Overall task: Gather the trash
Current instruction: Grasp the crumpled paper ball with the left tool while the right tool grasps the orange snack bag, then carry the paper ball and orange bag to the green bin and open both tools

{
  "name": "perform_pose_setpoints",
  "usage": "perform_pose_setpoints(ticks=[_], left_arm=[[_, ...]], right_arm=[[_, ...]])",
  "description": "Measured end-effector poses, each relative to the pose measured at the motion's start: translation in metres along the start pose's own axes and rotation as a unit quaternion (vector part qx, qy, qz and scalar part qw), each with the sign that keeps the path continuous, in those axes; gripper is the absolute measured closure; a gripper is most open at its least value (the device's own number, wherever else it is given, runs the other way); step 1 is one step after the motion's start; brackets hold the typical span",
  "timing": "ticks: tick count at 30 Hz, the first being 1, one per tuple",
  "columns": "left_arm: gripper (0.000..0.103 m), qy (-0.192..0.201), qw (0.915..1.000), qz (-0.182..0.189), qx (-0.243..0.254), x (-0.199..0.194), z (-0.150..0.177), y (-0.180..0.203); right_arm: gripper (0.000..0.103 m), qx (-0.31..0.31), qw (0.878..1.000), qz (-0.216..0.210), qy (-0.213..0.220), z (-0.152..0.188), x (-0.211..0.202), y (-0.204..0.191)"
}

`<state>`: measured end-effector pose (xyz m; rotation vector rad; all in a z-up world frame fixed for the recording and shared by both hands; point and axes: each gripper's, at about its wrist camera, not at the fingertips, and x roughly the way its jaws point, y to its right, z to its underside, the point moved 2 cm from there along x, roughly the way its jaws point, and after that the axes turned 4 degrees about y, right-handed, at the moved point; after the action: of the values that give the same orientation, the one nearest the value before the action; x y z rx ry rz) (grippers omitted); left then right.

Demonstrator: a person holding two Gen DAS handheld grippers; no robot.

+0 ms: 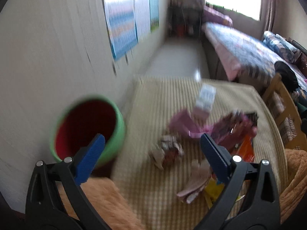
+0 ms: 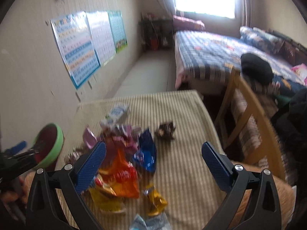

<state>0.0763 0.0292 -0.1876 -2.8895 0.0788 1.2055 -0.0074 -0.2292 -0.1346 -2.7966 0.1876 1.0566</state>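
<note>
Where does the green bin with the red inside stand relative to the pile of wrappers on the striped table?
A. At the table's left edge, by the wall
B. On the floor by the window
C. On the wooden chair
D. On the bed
A: the green bin stands at the striped table's left edge beside the wall, left of the wrappers.

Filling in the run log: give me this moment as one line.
left hand-held gripper: open, empty | right hand-held gripper: open, empty | wrappers: piled on striped table | green bin: left of pile
</note>
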Motion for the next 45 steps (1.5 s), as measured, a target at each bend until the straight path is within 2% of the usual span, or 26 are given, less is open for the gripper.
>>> perform_pose_setpoints(ticks=[2, 6, 12, 18, 20, 23, 25, 27, 28, 29, 31, 39, 40, 41, 45], left_arm=[[0.011, -0.032, 0.9995, -0.003, -0.005, 0.022, 0.01, -0.001], [0.016, -0.081, 0.9961, 0.024, -0.025, 0.061, 0.019, 0.001], [0.045, -0.149, 0.9877, 0.04, -0.029, 0.106, 0.031, 0.012], [0.074, -0.137, 0.989, 0.041, -0.038, 0.106, 0.025, 0.0], [0.097, -0.124, 0.9904, 0.045, -0.04, 0.095, 0.02, -0.002], [0.097, -0.107, 0.9923, 0.049, -0.039, 0.074, 0.015, -0.004], [0.097, -0.108, 0.9921, 0.053, -0.034, 0.069, 0.018, -0.003], [0.092, -0.118, 0.9907, 0.059, -0.031, 0.068, 0.024, -0.003], [0.078, -0.123, 0.9906, 0.055, -0.025, 0.072, 0.027, -0.006], [0.051, -0.125, 0.9909, 0.046, -0.018, 0.077, 0.03, -0.01], [0.031, -0.124, 0.9915, 0.036, -0.019, 0.081, 0.033, -0.012], [0.03, -0.162, 0.9846, 0.064, -0.015, 0.104, 0.042, 0.001], [0.038, -0.168, 0.9833, 0.069, -0.014, 0.107, 0.045, 0.005], [0.051, -0.17, 0.9827, 0.072, -0.015, 0.108, 0.047, 0.006], [0.06, -0.164, 0.9829, 0.081, -0.024, 0.101, 0.049, 0.008]], right_arm=[[0.007, 0.001, 1.0, -0.002, -0.013, 0.01, 0.004, 0.001], [0.007, 0.003, 1.0, -0.006, -0.031, 0.022, 0.008, 0.003], [0.007, 0.008, 0.999, -0.013, -0.047, 0.025, 0.012, 0.003], [0.007, 0.013, 0.998, -0.018, -0.066, 0.033, 0.018, 0.007], [0.007, 0.018, 0.997, -0.024, -0.078, 0.036, 0.021, 0.008], [0.007, 0.025, 0.995, -0.037, -0.09, 0.04, 0.027, 0.006], [0.007, 0.03, 0.993, -0.059, -0.101, 0.042, 0.035, 0.003], [0.007, 0.034, 0.988, -0.085, -0.121, 0.043, 0.046, -0.001], [0.007, 0.036, 0.986, -0.096, -0.128, 0.043, 0.05, -0.004], [0.007, 0.037, 0.985, -0.102, -0.135, 0.043, 0.054, -0.007], [0.007, 0.034, 0.984, -0.109, -0.139, 0.043, 0.056, -0.012], [0.007, 0.041, 0.979, -0.113, -0.163, 0.058, 0.057, -0.016], [0.007, 0.045, 0.979, -0.114, -0.166, 0.058, 0.058, -0.015], [0.007, 0.049, 0.978, -0.116, -0.167, 0.058, 0.058, -0.014], [0.007, 0.05, 0.977, -0.131, -0.164, 0.055, 0.06, -0.016]])
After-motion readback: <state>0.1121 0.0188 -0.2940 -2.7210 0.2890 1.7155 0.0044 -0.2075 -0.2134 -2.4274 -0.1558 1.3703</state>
